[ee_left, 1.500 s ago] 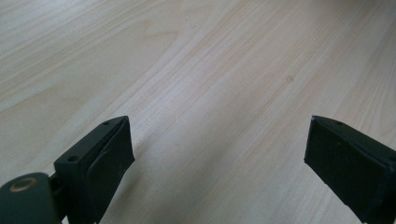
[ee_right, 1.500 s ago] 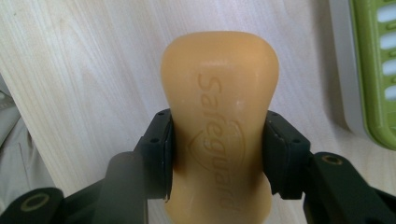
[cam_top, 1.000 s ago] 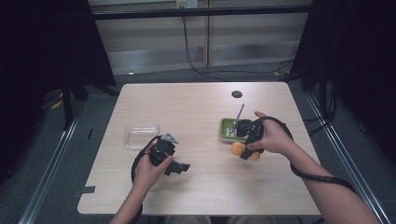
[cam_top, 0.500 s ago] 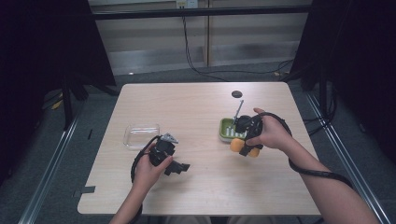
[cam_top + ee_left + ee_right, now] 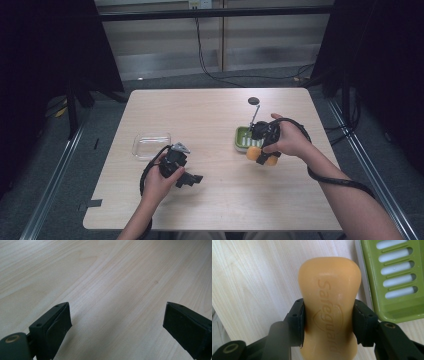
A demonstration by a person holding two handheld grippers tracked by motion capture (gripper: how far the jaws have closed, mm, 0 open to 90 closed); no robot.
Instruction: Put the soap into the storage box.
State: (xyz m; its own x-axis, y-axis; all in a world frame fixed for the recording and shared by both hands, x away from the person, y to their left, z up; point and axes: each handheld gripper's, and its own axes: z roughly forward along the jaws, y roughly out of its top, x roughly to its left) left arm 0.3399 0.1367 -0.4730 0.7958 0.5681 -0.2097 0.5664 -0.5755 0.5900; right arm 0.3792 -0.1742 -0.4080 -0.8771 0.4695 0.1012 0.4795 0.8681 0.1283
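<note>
The soap bar (image 5: 329, 302) is looking smooth, waxy and matt orange, with embossed lettering. The slotted soap dish (image 5: 397, 277) is showing as glossy green plastic, and the table (image 5: 105, 277) is showing pale, matt wood grain. A clear plastic container (image 5: 151, 145) is gleaming faintly.

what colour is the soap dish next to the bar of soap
Green, with slotted openings over a pale base. The soap dish shows best in the right gripper view.

left tongs (image 5: 192, 178) rest low with jaws wide apart; right tongs (image 5: 263, 155) clamped, wrist bent down.
</note>
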